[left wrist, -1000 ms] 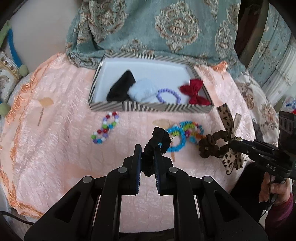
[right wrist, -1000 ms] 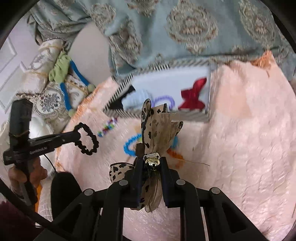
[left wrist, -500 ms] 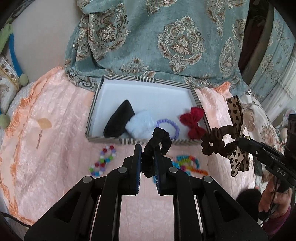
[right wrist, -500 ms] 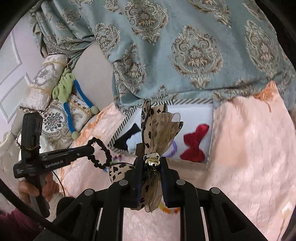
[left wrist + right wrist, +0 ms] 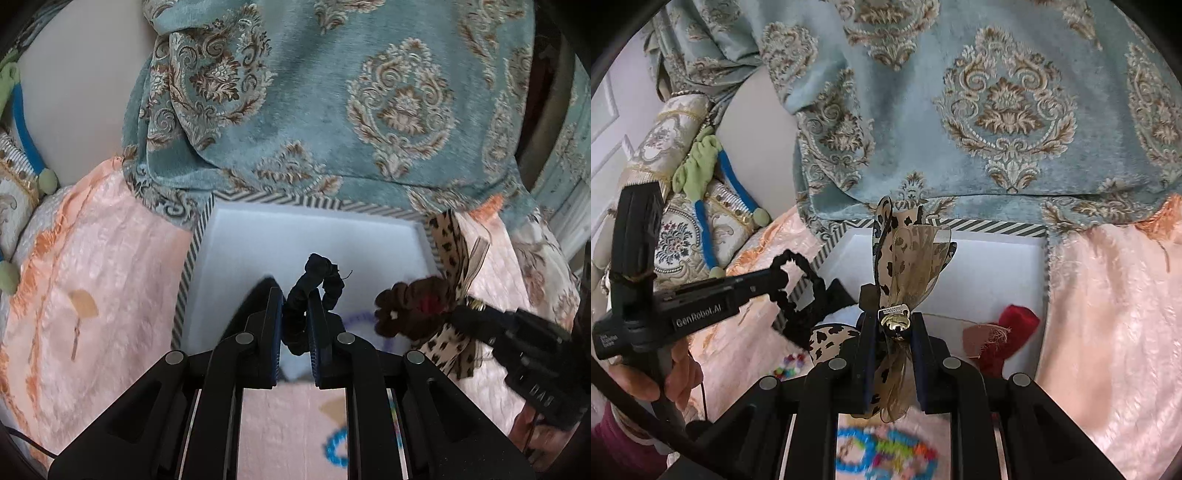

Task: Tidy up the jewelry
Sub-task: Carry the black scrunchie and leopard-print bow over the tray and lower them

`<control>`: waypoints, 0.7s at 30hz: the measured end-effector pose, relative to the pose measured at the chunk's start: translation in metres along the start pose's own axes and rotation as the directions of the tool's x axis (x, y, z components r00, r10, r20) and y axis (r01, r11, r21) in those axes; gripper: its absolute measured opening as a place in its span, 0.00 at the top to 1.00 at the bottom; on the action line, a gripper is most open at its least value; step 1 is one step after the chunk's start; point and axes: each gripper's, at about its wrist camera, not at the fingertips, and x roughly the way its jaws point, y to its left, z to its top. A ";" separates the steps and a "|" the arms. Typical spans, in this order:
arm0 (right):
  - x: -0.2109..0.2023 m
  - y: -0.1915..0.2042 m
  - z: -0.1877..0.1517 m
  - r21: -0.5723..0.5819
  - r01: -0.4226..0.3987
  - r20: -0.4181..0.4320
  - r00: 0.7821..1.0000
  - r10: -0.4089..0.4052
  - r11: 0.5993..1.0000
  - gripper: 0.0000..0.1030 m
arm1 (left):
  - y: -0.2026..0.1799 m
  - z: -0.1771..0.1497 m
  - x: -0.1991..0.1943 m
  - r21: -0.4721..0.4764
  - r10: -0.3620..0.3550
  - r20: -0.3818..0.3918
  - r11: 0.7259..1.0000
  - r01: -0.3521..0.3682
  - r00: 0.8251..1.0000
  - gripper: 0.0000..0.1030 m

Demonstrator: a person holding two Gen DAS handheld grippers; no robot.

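Note:
My left gripper [image 5: 295, 306] is shut on a black scrunchie [image 5: 314, 280] and holds it above the striped white box [image 5: 314, 236]. It also shows in the right wrist view [image 5: 798, 291]. My right gripper [image 5: 892, 332] is shut on a leopard-print bow scrunchie [image 5: 905, 258], held over the box [image 5: 997, 266]. In the left wrist view the bow [image 5: 452, 251] and its brown scrunchie [image 5: 410, 306] hang at the box's right side. A red bow [image 5: 1012, 332] lies in the box. Black and pale blue items in the box are mostly hidden.
Blue and multicoloured bead bracelets [image 5: 882, 454] lie on the pink cloth [image 5: 103, 280] in front of the box; one shows in the left wrist view [image 5: 336, 448]. A teal patterned drape [image 5: 332, 103] hangs behind the box. Cushions [image 5: 683, 229] sit at the left.
Both grippers have moved forward and up from the cloth to over the box, each still holding its scrunchie. The bracelets have slid to the bottom of both views.

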 end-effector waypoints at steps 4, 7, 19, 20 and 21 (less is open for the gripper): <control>0.026 -0.010 0.008 0.007 0.014 -0.015 1.000 -0.014 1.000 0.84 | 0.006 0.018 0.023 -0.011 0.015 -0.008 1.000 -0.016 1.000 0.89; 0.042 -0.020 0.011 0.029 0.021 -0.019 1.000 -0.021 0.999 0.84 | 0.014 0.028 0.041 -0.034 0.015 -0.021 0.999 -0.015 1.000 0.89; 0.085 -0.059 0.001 0.055 0.160 -0.105 0.983 -0.154 0.986 0.84 | 0.053 0.032 0.121 -0.132 0.073 -0.111 0.987 -0.088 0.991 0.89; 0.087 -0.061 0.000 0.050 0.171 -0.109 0.980 -0.164 0.984 0.84 | 0.055 0.030 0.126 -0.137 0.083 -0.118 0.986 -0.099 0.990 0.89; 0.088 -0.062 0.000 0.043 0.185 -0.110 0.978 -0.179 0.982 0.84 | 0.058 0.029 0.130 -0.144 0.088 -0.123 0.984 -0.106 0.988 0.89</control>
